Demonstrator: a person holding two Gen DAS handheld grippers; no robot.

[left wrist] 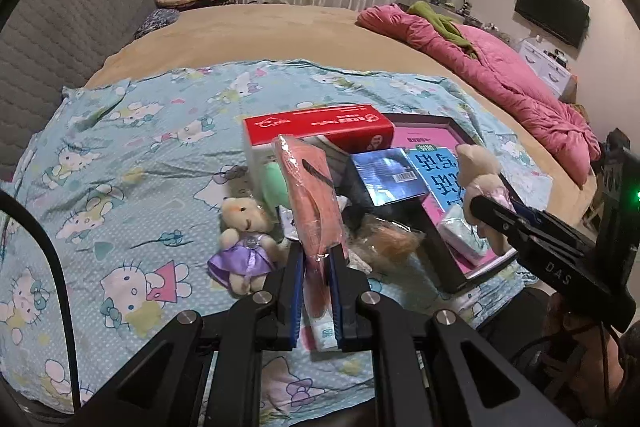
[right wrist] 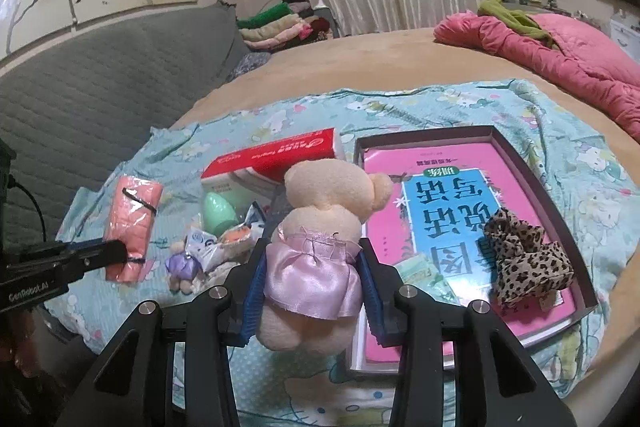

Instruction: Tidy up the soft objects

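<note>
Left gripper [left wrist: 316,267] clamps 1 wrapped pink cloth [left wrist: 310,195] (slippery film); right gripper [right wrist: 312,283] squeezes 1 plush bear [right wrist: 320,227] at its soft, light waist.

My right claw [left wrist: 486,211], seen off to the right of my left one, carries "DAS". My left claw [right wrist: 116,251] reads "GenRobot.AI". The pink book [right wrist: 452,203] ahead shows upside-down Chinese characters, perhaps 说话; I can't be sure.
</note>
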